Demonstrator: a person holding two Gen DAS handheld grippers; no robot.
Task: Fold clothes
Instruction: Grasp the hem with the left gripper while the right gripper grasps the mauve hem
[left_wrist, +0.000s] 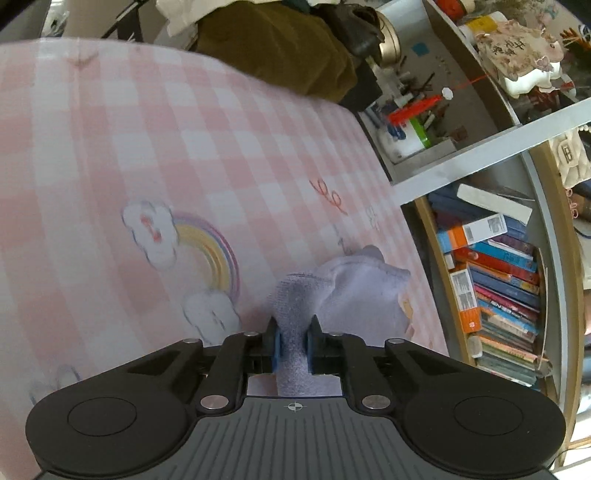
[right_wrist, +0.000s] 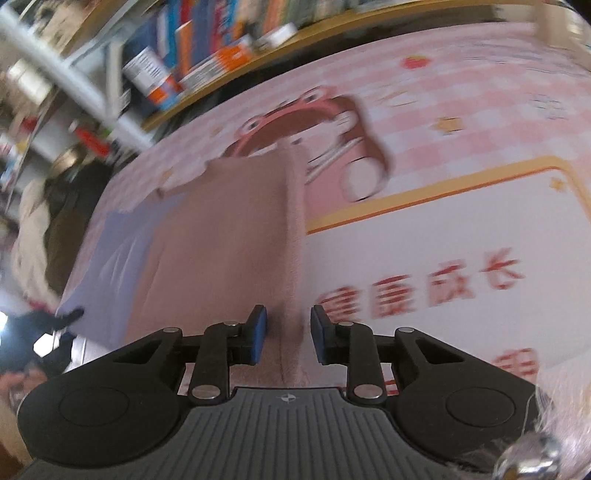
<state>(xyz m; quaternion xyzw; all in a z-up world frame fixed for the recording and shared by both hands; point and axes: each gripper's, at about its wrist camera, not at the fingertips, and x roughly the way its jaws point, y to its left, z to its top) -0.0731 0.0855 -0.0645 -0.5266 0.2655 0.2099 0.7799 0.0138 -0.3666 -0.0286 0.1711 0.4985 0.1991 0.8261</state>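
- Left claw clamped tight on a lavender fleece cloth, both blue pads pressed into a bunched strip of it.
- Rest of that lavender fleece cloth heaped just past the fingertips, on the pink checked mat, close to the mat's right edge.
- Small peach patch visible on the heap's right side, too small to make out.
- Rainbow print with 2 white clouds on the mat, left of the heap and not touching it.
- Bookshelf packed with books beyond the mat's right edge; olive garment piled past the mat's far edge.
- Right claw closed in on a pink fleece cloth, a raised folded edge of it pinched between the 2 pads.
- Pink fleece cloth stretched away from the fingertips over the same mat, its far corner reaching a cartoon frog print.
- Lavender layer showing along the pink cloth's left side, touching it; cannot tell whether 1 piece or 2.
- Red printed characters on the mat's white panel, right of the pink cloth.
- Much blur in the right wrist view; books smeared beyond the mat's far edge.
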